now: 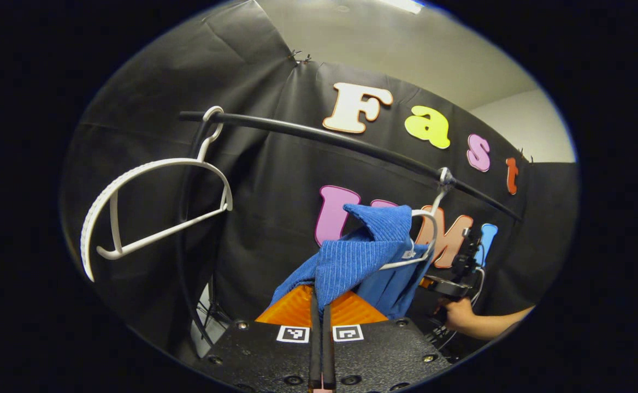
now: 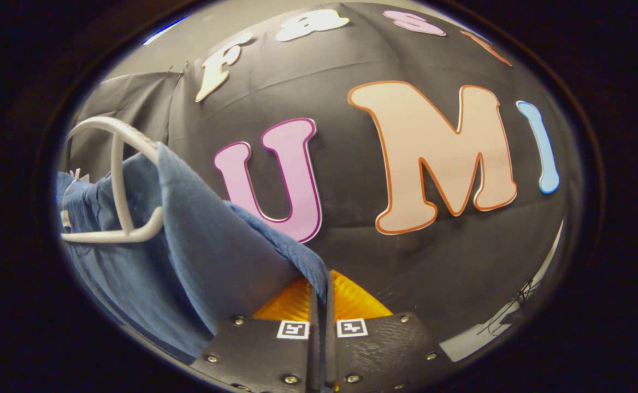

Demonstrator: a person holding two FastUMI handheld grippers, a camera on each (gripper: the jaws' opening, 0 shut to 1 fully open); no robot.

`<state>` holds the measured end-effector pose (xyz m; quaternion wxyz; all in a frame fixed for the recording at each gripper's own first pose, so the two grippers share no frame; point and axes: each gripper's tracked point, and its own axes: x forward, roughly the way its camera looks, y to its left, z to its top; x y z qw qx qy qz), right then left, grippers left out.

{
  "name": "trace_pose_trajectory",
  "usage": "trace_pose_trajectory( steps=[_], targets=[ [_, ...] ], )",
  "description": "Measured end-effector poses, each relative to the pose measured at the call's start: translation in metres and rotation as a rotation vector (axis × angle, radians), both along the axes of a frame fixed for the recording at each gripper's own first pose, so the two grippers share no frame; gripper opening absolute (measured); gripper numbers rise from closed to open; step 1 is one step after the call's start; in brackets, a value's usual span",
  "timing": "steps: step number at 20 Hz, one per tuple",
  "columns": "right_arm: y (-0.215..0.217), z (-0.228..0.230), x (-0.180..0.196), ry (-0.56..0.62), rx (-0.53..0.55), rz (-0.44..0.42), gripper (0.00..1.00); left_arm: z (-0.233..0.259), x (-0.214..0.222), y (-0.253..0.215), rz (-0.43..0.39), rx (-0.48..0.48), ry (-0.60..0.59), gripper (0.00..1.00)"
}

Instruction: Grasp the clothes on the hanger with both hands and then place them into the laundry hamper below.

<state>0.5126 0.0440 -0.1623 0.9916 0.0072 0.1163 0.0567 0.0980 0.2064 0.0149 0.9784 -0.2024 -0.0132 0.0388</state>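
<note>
In the left gripper view, the left tongs (image 1: 322,314) stand at the bottom centre with their two black fingers (image 1: 315,327) pressed together on a fold of the blue ribbed knit garment (image 1: 360,256), which rises from the pinch and drapes over a white plastic hanger (image 1: 425,240). That hanger hooks over a black horizontal rail (image 1: 319,136) crossing the booth from upper left down to the right. Farther left on the same rail hangs a second white plastic hanger (image 1: 149,210), bare and tilted. Beyond the garment, at the lower right of this view, a person's hand (image 1: 461,315) grips the handle of the other black gripper body (image 1: 461,267), which sits close against the far side of the cloth (its fingertips are hidden behind the fabric here). In the right gripper view, the right tongs (image 2: 322,314) also stand with their fingers (image 2: 314,322) closed tight, a narrow edge of the blue garment (image 2: 215,256) caught between them; the cloth sweeps up and to the left from the pinch, over the white hanger's curved shoulder (image 2: 117,180), with its lower bar showing in front of the fabric. The garment thus hangs on its hanger on the rail, gripped at both sides.
</note>
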Motion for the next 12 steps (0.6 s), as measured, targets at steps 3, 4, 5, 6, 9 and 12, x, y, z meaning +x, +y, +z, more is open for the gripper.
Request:
trace_pose_trajectory(
  steps=[3, 4, 5, 6, 9, 12],
  targets=[
    [0.006, -0.019, -0.001, 0.031, -0.077, 0.039, 0.05, -0.017, -0.021, -0.028, -0.174, 0.192, 0.061, 0.02],
    [0.008, -0.025, 0.001, 0.035, -0.089, 0.045, 0.04, -0.027, -0.021, -0.034, -0.204, 0.261, 0.099, 0.01],
    [0.01, -0.032, 0.001, 0.05, -0.098, 0.05, 0.04, -0.031, -0.02, -0.044, -0.221, 0.314, 0.118, 0.03],
    [0.011, -0.044, 0.003, 0.071, -0.094, 0.056, 0.05, -0.034, -0.018, -0.052, -0.231, 0.357, 0.135, 0.01],
    [0.006, -0.073, 0.001, 0.145, -0.02, 0.036, 0.05, -0.025, -0.016, -0.053, -0.191, 0.431, 0.134, 0.02],
    [-0.009, -0.058, -0.007, 0.109, 0.047, 0.014, 0.04, -0.018, -0.005, -0.021, -0.085, 0.379, 0.129, 0.02]
  ],
)
